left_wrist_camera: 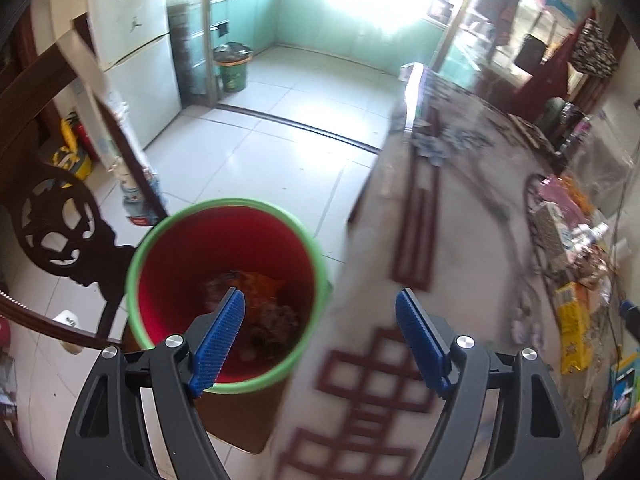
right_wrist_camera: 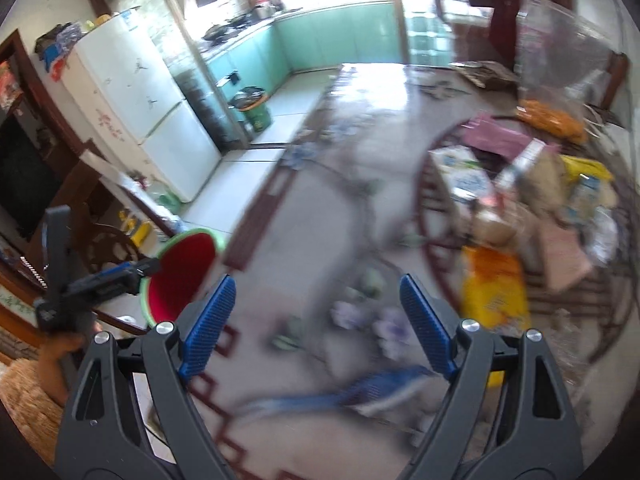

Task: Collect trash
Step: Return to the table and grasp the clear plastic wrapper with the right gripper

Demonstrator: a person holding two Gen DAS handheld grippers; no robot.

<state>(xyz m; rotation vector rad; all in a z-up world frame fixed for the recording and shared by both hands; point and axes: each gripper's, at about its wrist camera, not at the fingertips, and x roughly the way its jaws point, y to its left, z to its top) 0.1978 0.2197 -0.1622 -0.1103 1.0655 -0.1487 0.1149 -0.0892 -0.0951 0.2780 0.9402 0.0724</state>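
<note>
My left gripper (left_wrist_camera: 320,300) hangs spread wide with nothing between its blue pads, its left finger over the green-rimmed red trash bucket (left_wrist_camera: 228,216), which stands beside the table edge with scraps in its bottom. My right gripper (right_wrist_camera: 316,288) is spread too and empty, above the patterned tablecloth (right_wrist_camera: 340,152); a yellow packet (right_wrist_camera: 492,288) lies just right of it among the clutter.

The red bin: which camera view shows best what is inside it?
The left wrist view. It looks down into the red bin, so the orange and dark trash at the bottom shows. The right wrist view shows the bin only obliquely at its left, partly behind the left gripper, contents hidden.
</note>
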